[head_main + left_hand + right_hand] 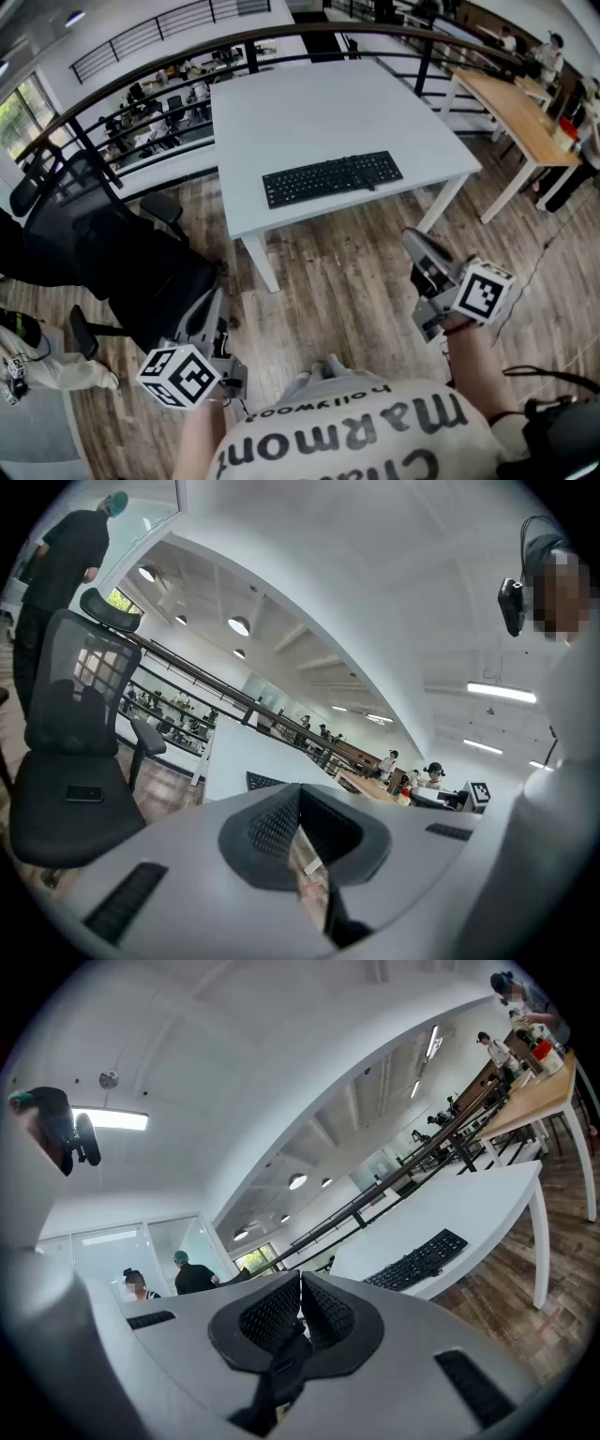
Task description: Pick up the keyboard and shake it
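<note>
**Left gripper** (300, 810): jaws closed, pads together, nothing between them. In the head view it (217, 302) sits low at the left, beside the person's leg, with its marker cube (179, 376) nearest the camera. It is well short of the table (309, 108).

**Right gripper** (300, 1299): jaws closed, pads meeting, nothing held. In the head view it (419, 247) is raised at the right over the floor (347, 277). Its marker cube (484, 291) sits behind the jaws, and the tip points toward the table's near right corner without touching it.

**Keyboard** (333, 177): black, lying flat on the white table near the front edge, slightly right of centre, with its long side roughly parallel to that edge. Neither gripper touches it. The right gripper view shows it (417, 1260) ahead and to the right of the jaws. The left gripper view shows only a dark corner of it (265, 781) just above the jaws.

**Surroundings**:
- A black mesh chair (122, 253) stands left of the table, near the left gripper.
- A small dark flat item (84, 793) lies on the chair seat.
- A wooden table (516, 108) stands further right.
- A dark railing (187, 47) curves behind the white table.
</note>
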A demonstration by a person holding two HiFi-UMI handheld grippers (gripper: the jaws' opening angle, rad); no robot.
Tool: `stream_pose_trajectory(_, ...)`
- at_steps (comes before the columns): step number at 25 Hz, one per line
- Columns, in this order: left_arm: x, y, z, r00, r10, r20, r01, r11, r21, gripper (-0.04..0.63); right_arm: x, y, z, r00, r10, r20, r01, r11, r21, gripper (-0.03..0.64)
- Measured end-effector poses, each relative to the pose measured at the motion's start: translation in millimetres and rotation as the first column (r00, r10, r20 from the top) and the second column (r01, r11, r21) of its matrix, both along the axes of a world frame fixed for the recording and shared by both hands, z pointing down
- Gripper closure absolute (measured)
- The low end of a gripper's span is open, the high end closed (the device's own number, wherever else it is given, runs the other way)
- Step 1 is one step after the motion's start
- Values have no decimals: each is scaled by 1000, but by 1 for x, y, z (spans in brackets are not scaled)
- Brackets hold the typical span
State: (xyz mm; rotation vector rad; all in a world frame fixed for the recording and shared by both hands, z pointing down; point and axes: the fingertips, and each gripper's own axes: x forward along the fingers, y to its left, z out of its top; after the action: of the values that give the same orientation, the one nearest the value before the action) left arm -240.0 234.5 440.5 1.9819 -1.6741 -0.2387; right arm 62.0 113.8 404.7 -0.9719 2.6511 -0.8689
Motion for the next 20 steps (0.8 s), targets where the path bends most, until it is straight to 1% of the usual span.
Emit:
stream_pose_trajectory(7, -15, 0, -4, 1000, 9, 1, -9, 1000, 5, 592, -10, 0, -3, 1000, 21, -17, -21, 1000, 10, 580)
stream_pose_trajectory(14, -35, -2, 10, 999, 38, 11, -38, 999, 2, 592, -28, 6, 10, 999, 37, 12, -37, 999, 7, 578)
stream_pose_trajectory(17, -35, -4, 13, 999, 47, 1, -47, 999, -13, 592, -31, 8, 17, 999, 43, 21, -43, 999, -23, 578)
stream_pose_trajectory(20, -33, -7, 22, 998, 59, -13, -60, 997, -41, 592, -30, 9, 26, 998, 55, -10, -55, 998, -44, 578)
